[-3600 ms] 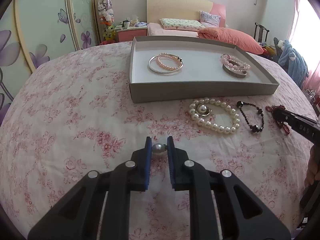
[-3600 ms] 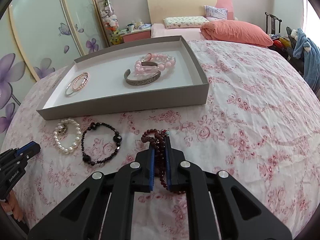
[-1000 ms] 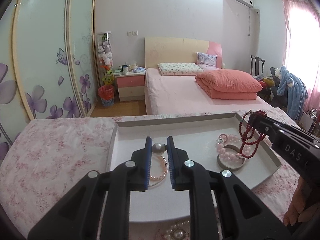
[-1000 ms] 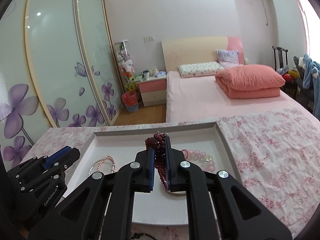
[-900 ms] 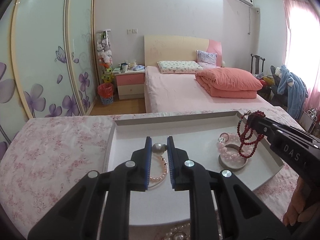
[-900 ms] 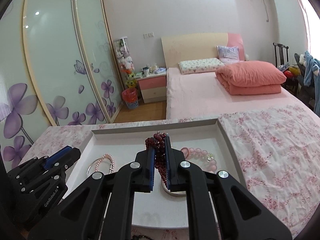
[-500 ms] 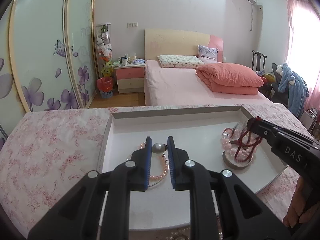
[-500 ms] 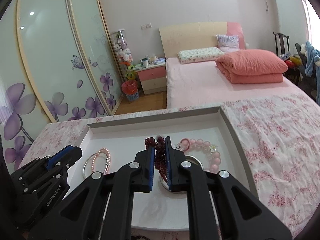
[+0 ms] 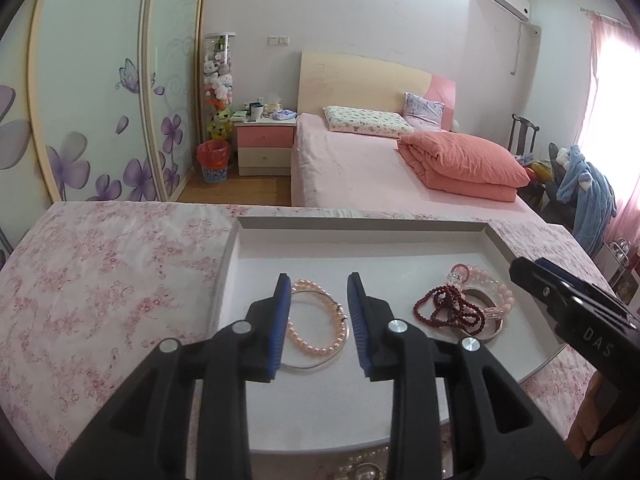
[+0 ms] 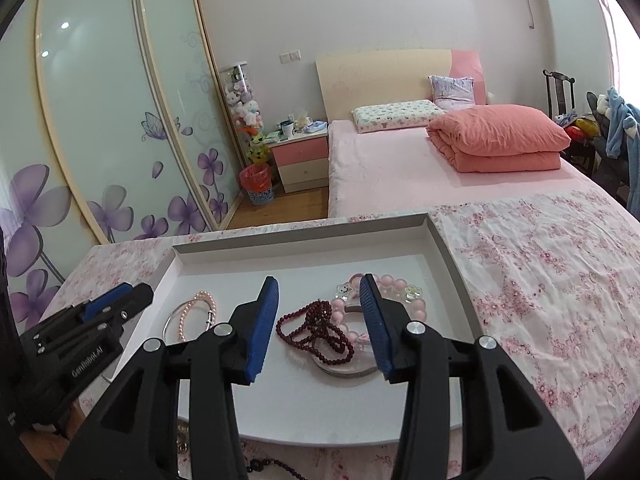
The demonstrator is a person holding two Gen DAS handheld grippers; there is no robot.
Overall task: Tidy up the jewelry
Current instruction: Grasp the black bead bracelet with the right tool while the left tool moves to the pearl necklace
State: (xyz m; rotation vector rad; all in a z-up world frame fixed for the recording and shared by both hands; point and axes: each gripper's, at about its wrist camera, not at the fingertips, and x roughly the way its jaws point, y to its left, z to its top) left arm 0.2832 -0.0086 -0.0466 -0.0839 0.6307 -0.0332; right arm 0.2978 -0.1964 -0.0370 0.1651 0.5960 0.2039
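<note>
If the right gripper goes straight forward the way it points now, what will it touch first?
Most likely the dark red bead bracelet, which lies in the tray directly ahead of the right gripper, whose jaws are opening with nothing between them. Depth is hard to judge in this view.

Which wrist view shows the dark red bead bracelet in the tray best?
Right wrist: the dark red bead bracelet lies centred between its opening jaws. Left wrist shows it off to the right, smaller.

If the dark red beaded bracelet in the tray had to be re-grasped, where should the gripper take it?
Grip the dark red beaded bracelet at its bunched middle strands, coming from above with the jaws across them. It lies slack, partly over the pink bead bracelet, so its edge loops look harder to pinch.
</note>
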